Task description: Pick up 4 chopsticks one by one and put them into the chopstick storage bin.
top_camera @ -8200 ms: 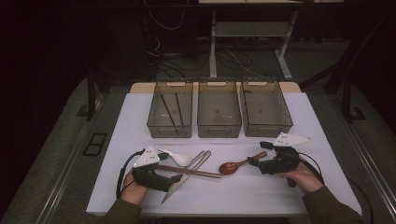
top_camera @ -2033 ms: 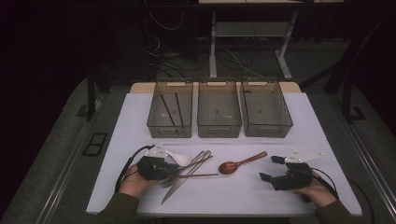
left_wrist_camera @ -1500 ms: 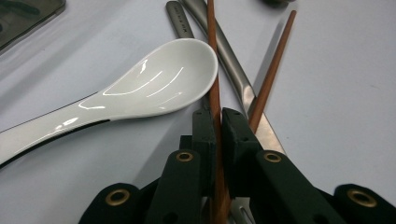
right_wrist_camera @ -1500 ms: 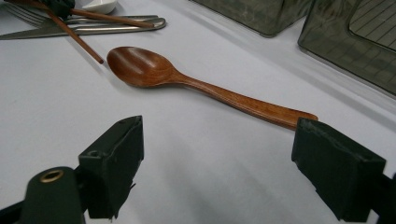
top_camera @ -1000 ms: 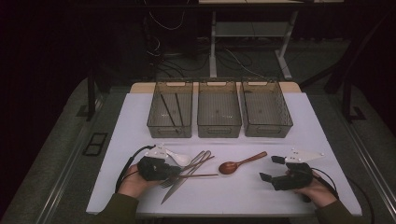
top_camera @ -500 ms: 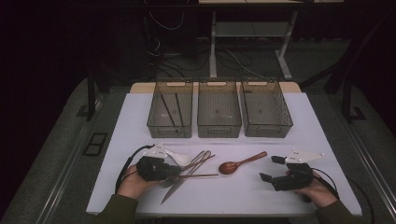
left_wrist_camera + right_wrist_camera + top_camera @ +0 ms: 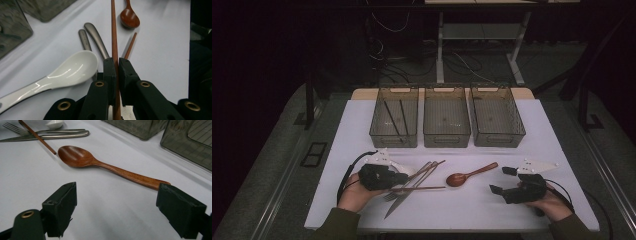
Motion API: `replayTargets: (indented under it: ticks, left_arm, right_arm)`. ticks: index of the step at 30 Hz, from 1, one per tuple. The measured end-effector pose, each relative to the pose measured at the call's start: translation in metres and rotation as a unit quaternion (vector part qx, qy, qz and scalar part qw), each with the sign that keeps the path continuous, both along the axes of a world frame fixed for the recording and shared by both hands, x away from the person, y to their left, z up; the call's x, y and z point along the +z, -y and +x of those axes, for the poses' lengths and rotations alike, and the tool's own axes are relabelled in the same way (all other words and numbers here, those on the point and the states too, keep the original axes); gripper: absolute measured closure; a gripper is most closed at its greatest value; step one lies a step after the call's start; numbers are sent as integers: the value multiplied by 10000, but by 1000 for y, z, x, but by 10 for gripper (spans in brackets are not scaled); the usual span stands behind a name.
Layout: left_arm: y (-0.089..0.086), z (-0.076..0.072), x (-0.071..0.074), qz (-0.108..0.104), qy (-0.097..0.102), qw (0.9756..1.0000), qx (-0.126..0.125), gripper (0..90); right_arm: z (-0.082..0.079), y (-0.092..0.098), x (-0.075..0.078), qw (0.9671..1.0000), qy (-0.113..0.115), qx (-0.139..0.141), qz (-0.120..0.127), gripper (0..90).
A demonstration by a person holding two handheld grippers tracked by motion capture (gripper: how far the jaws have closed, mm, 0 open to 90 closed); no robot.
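My left gripper (image 7: 403, 177) is shut on a brown wooden chopstick (image 7: 114, 37), which runs up between the two pads (image 7: 110, 70) and on towards the far side of the table. A second chopstick (image 7: 130, 45) lies loose just to its right, its tip near the bowl of a wooden spoon (image 7: 469, 175). A white ceramic spoon (image 7: 72, 67) rests beside the left jaws. My right gripper (image 7: 116, 195) stands open low over the table, with the wooden spoon (image 7: 105, 165) lying a little beyond its fingers and untouched.
A metal fork and knife (image 7: 404, 195) lie with the chopsticks at the front left. Three clear bins stand in a row at the back; the left bin (image 7: 394, 139) holds two dark chopsticks, while the middle bin (image 7: 447, 139) and right bin (image 7: 497, 139) look empty.
Since the oldest frame my right gripper has drawn back to the right, away from the wooden spoon. Over the last second nothing has visibly moved.
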State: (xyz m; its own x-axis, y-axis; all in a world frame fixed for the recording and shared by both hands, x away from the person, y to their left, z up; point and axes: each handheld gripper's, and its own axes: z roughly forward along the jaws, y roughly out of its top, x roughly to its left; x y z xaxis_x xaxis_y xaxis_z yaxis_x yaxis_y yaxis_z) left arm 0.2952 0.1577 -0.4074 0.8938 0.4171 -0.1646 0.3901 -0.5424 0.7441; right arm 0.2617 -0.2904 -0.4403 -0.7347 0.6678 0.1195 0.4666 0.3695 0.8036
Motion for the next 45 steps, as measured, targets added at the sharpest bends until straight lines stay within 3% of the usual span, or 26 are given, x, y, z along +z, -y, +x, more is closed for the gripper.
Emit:
replayTargets:
  ticks: [18, 40, 45]
  left_arm:
    - [-2, 29, 23, -176, 21, 9992, 356, 837]
    - [-8, 86, 64, -281, 200, 9961, 818, 837]
    - [-8, 98, 70, -271, 252, 9944, 990, 837]
  right_arm:
    - [-1, 2, 1, 9999, 28, -80, 96, 166]
    - [-1, 1, 0, 9999, 59, -100, 102, 166]
    - [-2, 2, 0, 9999, 54, -120, 97, 166]
